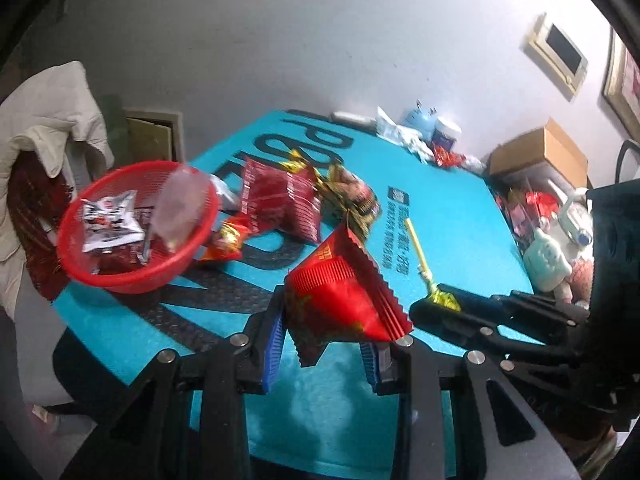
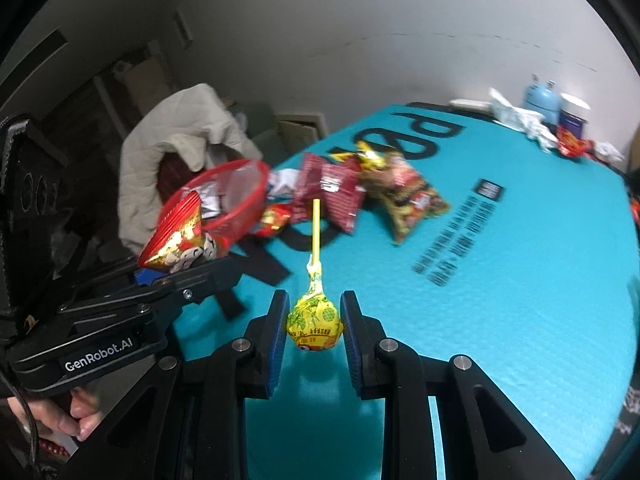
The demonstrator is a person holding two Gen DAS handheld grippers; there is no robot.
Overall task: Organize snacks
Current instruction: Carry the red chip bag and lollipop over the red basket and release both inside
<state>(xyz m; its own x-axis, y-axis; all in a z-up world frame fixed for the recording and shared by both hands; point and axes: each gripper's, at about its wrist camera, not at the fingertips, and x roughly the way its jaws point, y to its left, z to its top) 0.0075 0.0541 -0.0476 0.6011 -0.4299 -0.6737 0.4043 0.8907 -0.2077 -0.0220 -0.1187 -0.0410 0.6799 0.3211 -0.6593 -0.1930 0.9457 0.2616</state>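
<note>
"GenRobot.AI" stands in white on the black body of the left gripper seen from the right wrist, while the teal table cover carries large dark letters, perhaps "P" and "a", and small print too blurred to read.

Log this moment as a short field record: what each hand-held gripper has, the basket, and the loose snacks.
left hand-held gripper: shut on red snack packet, lifted off the mat
right hand-held gripper: closed around yellow lollipop, stick pointing away
red basket: on the teal mat, holds a white packet and other wrappers
loose snacks: dark red bag and brown-yellow bag lying beside the basket
far edge: blue bottle, crumpled wrappers
</note>
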